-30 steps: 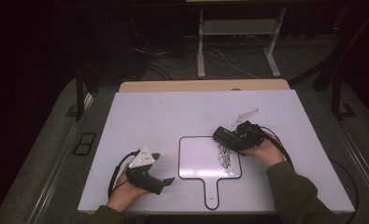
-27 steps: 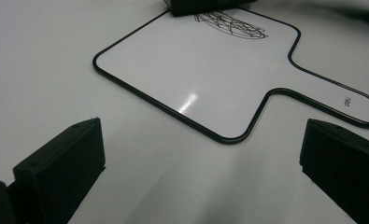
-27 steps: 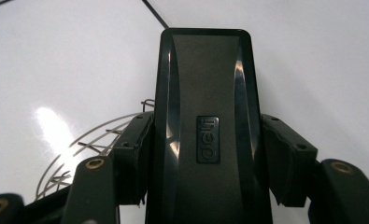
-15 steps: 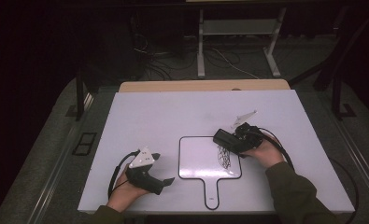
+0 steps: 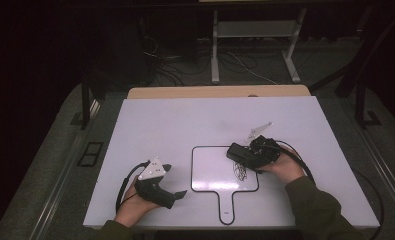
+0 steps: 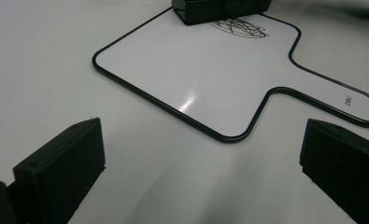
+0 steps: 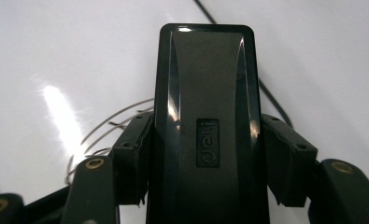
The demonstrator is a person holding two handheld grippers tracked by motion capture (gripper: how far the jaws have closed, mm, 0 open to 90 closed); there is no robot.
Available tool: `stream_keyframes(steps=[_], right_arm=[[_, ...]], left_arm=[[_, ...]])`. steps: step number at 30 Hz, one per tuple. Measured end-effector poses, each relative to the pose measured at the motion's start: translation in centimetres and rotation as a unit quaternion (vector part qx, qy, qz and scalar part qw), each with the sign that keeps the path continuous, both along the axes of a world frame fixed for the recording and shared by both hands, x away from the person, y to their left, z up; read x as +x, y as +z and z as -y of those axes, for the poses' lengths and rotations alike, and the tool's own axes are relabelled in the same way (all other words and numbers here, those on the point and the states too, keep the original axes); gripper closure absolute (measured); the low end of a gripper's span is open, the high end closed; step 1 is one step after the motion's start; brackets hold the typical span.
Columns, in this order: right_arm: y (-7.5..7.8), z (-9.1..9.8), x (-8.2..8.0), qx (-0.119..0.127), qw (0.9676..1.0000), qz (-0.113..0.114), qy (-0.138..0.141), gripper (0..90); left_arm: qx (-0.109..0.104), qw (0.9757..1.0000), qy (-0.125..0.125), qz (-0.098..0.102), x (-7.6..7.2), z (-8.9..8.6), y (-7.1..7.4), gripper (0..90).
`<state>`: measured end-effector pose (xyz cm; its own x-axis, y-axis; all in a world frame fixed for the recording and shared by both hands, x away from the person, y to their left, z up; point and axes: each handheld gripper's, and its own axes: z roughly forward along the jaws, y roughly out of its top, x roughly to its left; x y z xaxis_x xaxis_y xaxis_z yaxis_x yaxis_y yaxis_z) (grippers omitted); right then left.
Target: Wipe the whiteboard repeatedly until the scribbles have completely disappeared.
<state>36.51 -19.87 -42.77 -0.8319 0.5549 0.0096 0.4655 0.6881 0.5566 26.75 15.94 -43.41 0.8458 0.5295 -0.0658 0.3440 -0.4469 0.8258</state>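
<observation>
Black rectangular plastic whiteboard eraser (image 7: 205, 126), "deli" logo on its back, clamped between both pads of right gripper (image 5: 255, 154), one pad on each long side, front end sticking out past the jaws. Sits on the right part of small white handheld whiteboard with black rim and short handle (image 5: 212, 170), over black scribble marks (image 5: 240, 170); scribble partly covered by eraser, rest visible just beside it toward the person. Same eraser seen at top edge of left gripper view (image 6: 219, 8), resting on board right at the scribble (image 6: 240, 28). Whiteboard flat on large white tabletop (image 5: 185, 125), handle pointing toward the person's edge. Left gripper (image 5: 157, 187) on the table left of the board, just beside its near-left corner, not touching it; jaws wide apart, nothing between them, bare tabletop there. Right hand (image 5: 285, 167) wrapped around gripper body, dark green sleeve (image 5: 317, 210) entering from the bottom. Cables trailing from both grippers.
</observation>
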Motion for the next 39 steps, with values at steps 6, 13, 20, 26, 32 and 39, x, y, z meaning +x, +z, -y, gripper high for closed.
stream_keyframes(steps=[6, 13, 20, 26, 32, 39], right_arm=[[0.1, -0.6, -1.0, -0.008, 0.9998, 0.002, 0.019, 38.8], [0.2, -1.4, -2.3, -0.012, 0.9991, 0.000, 0.042, 38.8], [0.2, -2.2, -3.4, -0.013, 0.9978, -0.004, 0.065, 38.8], [0.2, -2.1, -3.1, -0.014, 0.9977, -0.002, 0.066, 38.8], [0.2, -1.7, -1.9, -0.013, 0.9989, -0.002, 0.044, 38.8], [0.1, -1.2, -0.3, -0.007, 0.9998, 0.000, 0.020, 38.8]], left_arm=[[-0.001, 1.0000, 0.000, 0.000, 0.0, 0.1, 0.0, 0.0], [0.000, 1.0000, 0.000, 0.001, 0.0, 0.0, 0.1, 0.0], [0.001, 1.0000, 0.000, 0.002, 0.0, 0.0, 0.1, 0.0], [0.001, 1.0000, 0.001, 0.002, -0.1, 0.1, 0.1, 0.0], [0.002, 1.0000, 0.000, 0.001, 0.0, 0.1, 0.1, 0.0], [0.003, 1.0000, 0.000, 0.001, 0.0, 0.1, 0.0, 0.0]])
